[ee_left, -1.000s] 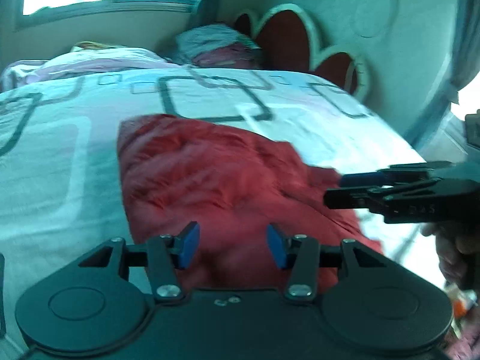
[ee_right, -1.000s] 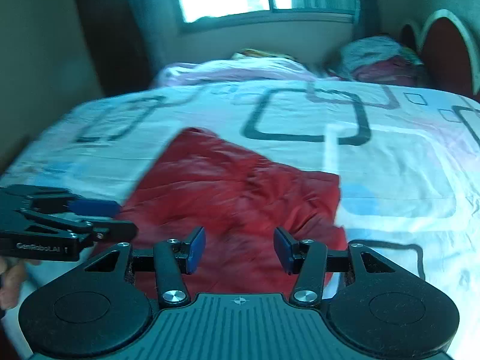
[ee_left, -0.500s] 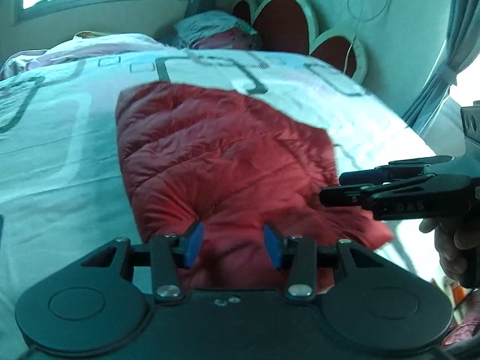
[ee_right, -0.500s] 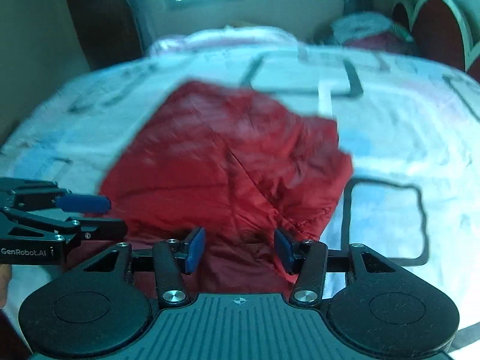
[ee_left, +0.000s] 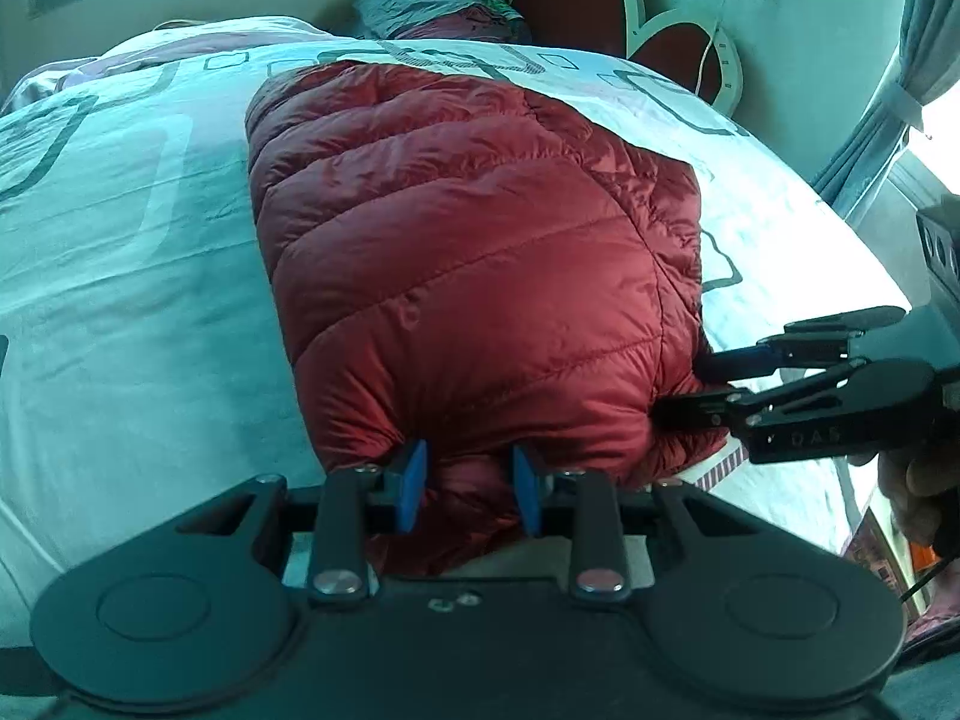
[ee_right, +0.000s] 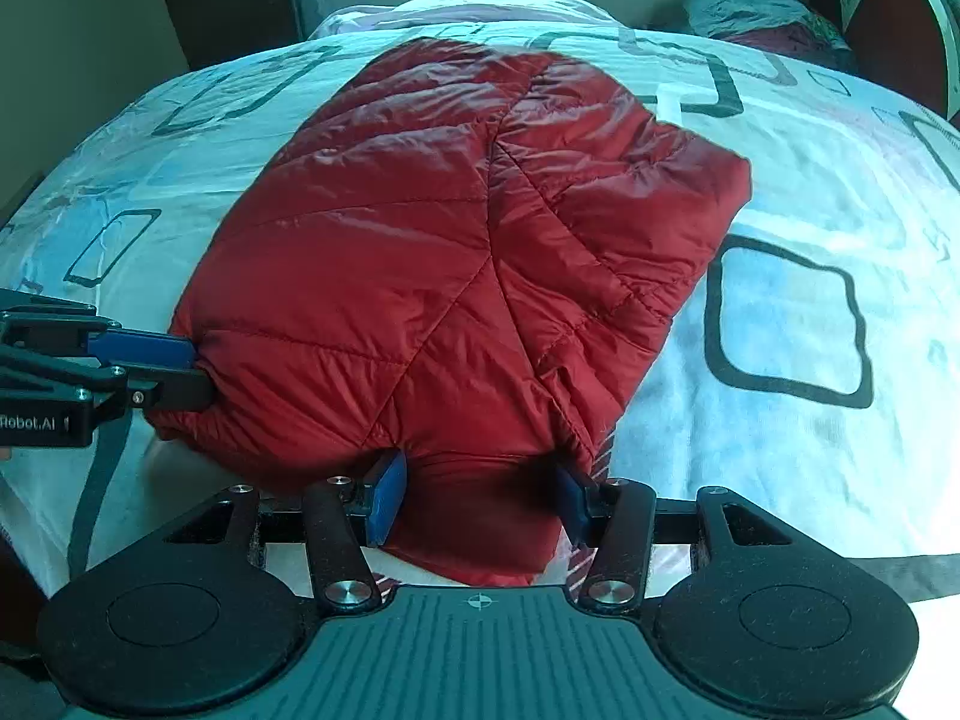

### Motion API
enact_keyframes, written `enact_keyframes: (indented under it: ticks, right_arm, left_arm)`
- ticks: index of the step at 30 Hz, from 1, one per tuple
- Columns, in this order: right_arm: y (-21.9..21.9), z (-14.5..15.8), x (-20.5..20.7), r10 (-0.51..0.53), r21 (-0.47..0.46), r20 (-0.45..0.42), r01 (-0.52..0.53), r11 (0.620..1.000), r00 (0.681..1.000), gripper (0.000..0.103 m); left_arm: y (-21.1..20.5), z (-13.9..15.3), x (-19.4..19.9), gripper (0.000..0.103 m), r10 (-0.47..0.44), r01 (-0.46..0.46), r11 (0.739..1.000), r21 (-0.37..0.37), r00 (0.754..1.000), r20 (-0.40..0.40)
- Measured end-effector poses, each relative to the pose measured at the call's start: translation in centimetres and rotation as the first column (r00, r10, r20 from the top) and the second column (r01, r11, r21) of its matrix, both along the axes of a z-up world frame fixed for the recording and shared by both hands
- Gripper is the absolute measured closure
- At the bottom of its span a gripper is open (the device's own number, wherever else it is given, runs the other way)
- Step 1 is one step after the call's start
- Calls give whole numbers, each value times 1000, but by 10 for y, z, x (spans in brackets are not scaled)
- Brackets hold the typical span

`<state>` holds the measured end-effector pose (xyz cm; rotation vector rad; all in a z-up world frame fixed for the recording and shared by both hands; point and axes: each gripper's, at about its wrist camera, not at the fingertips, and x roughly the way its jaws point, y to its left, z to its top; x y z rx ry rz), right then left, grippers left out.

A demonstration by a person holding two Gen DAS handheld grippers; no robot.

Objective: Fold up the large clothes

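Note:
A red quilted jacket [ee_left: 468, 252] lies folded on the patterned bedsheet [ee_left: 132, 276], its near edge at the bed's front. My left gripper [ee_left: 470, 486] is at the near left corner of that edge. Its jaws are closing and its blue pads [ee_left: 411, 483] pinch a bulge of red fabric. In the right wrist view the left gripper [ee_right: 192, 369] bites the jacket [ee_right: 456, 252] from the left. My right gripper [ee_right: 479, 498] stands open astride the near right part of the hem, fabric between its pads. In the left wrist view the right gripper [ee_left: 684, 387] sits at the jacket's right corner.
A red headboard with white rims [ee_left: 576, 6] and a bundle of bedding [ee_left: 432, 6] stand at the far end. A curtain [ee_left: 900, 90] hangs at the right. A hand [ee_left: 918, 480] holds the right gripper. The bed's front edge runs just under both grippers.
Both grippers have come down and forward onto the jacket's near edge. The left jaws have narrowed onto the fabric. The right jaws keep the same width.

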<state>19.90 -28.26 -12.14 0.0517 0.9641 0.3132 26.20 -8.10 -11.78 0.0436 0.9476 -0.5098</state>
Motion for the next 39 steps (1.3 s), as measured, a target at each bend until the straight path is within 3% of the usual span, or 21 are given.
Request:
enact_keyframes:
  ticks: [5, 6, 7, 8, 10, 12, 15, 19, 23, 27, 29, 30, 32, 39]
  right_arm:
    - [-21, 21, 0, -39, 99, 11, 38, 994, 999, 52]
    - [-33, 28, 0, -71, 143, 30, 66, 987, 997, 51]
    - [-44, 33, 0, -114, 178, 43, 105, 978, 993, 23]
    - [-55, 37, 2, -159, 199, 68, 142, 970, 985, 6]
    - [-77, 36, 15, -203, 255, 64, 180, 950, 977, 0]
    - [-101, 27, 35, -247, 344, -13, 237, 909, 969, 0]
    - [-127, 12, 56, -273, 465, -107, 291, 836, 956, 1]
    - [-141, -6, 80, -248, 558, -182, 307, 771, 952, 1]
    - [-146, -24, 94, -218, 601, -244, 324, 730, 945, 1]
    - [-142, -32, 99, -169, 618, -233, 280, 735, 958, 1]
    - [-136, -31, 102, -146, 615, -218, 252, 747, 965, 4]
    - [-132, -31, 104, -127, 604, -215, 234, 762, 968, 13]
    - [-125, -29, 105, -112, 581, -195, 207, 787, 974, 13]
    - [-101, -28, 118, -50, 564, -160, 133, 815, 986, 15]
  left_arm:
    - [2, 24, -3, 69, 7, -7, 1000, 0, 1000, 22]
    - [4, 31, -3, 54, 24, -24, 1000, -4, 999, 47]
    - [8, 37, -2, 15, 46, -45, 999, -14, 996, 75]
    - [12, 41, 0, 0, 83, -81, 996, -28, 990, 115]
    - [15, 40, 9, 0, 134, -129, 991, -40, 976, 171]
    - [16, 29, 30, 1, 137, -132, 990, -50, 985, 109]
    - [23, 15, 54, 2, 174, -170, 975, -141, 984, 21]
    - [33, -5, 83, 12, 229, -250, 932, -261, 967, -111]
    - [35, -11, 99, 10, 254, -289, 913, -287, 955, -154]
    - [33, -19, 110, 4, 264, -308, 909, -280, 947, -185]
    - [33, -24, 112, 8, 260, -309, 907, -286, 945, -197]
    - [32, -26, 113, 11, 259, -311, 905, -290, 944, -203]
    - [33, -29, 112, 14, 263, -316, 904, -288, 942, -209]
    - [29, -30, 105, 24, 268, -316, 906, -281, 943, -196]
